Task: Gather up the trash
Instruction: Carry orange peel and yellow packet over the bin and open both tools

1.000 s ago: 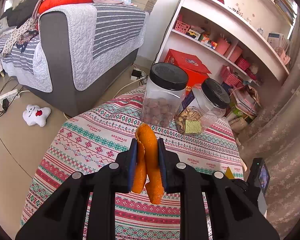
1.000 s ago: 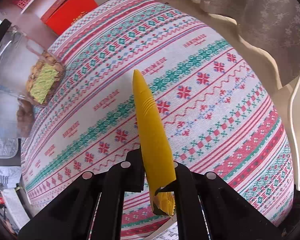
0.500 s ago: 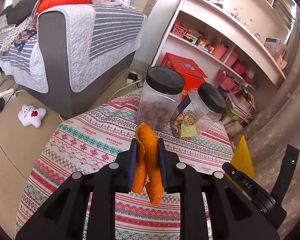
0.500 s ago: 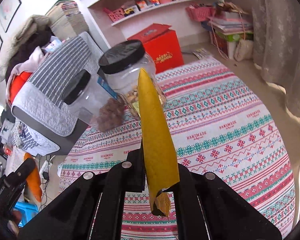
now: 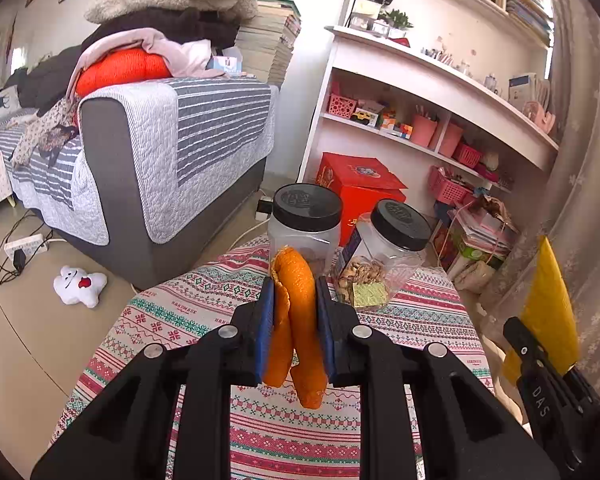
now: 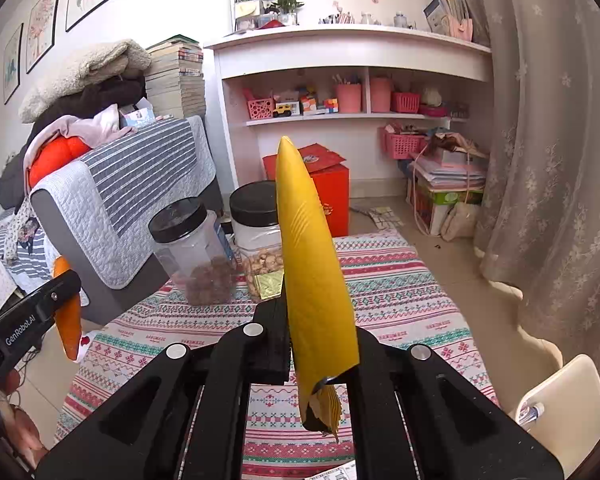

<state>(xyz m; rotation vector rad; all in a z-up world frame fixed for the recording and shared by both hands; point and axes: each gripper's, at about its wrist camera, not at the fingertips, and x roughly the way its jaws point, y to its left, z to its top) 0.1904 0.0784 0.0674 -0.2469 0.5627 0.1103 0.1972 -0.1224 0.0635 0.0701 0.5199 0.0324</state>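
Orange peel (image 5: pixel 296 320) was pinched upright between the blue-padded fingers of the left gripper (image 5: pixel 294 312), its lower end hanging below the pads, held above the near part of the counter (image 5: pixel 188 312) with its patterned cloth. Yellow peel (image 6: pixel 314 280), long and pointed, stood clamped in the right gripper (image 6: pixel 320 344), tip up and its torn end drooping underneath. In the right wrist view the left gripper sat at the left edge with the orange peel in its fingers. On the far side of the counter stood two clear jars with black lids, just beside each other: the left jar (image 5: pixel 306 224) held dark round snacks, the right jar (image 5: pixel 384 256) pale nuts. A red box (image 5: pixel 360 188) sat on the floor beyond them.
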